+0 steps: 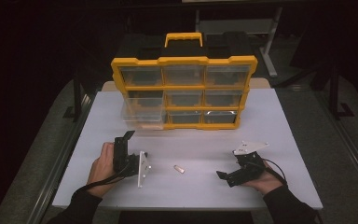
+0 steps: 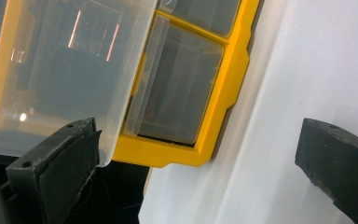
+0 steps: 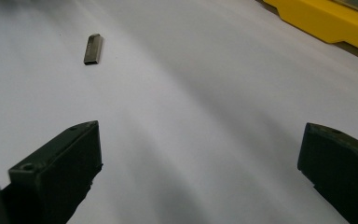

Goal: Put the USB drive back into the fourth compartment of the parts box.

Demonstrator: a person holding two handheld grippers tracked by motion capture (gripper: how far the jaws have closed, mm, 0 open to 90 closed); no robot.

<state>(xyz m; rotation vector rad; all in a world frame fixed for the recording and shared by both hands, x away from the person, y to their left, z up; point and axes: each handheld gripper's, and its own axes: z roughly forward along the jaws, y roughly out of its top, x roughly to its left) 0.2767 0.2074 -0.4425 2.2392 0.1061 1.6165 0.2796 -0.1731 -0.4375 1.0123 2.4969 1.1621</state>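
One organiser, nine drawers, one loose piece, two grippers

One yellow organiser (image 1: 184,60) at twelve o'clock holds nine clear drawers in three rows of three; one drawer (image 1: 142,111), at nine o'clock in the grid, is pulled out. One small metal piece (image 1: 179,169) lies at six o'clock. Two grippers: left gripper (image 1: 129,135), right gripper (image 1: 220,175).

White table (image 1: 270,121), yellow organizer (image 1: 184,60), small metal piece (image 1: 179,169)
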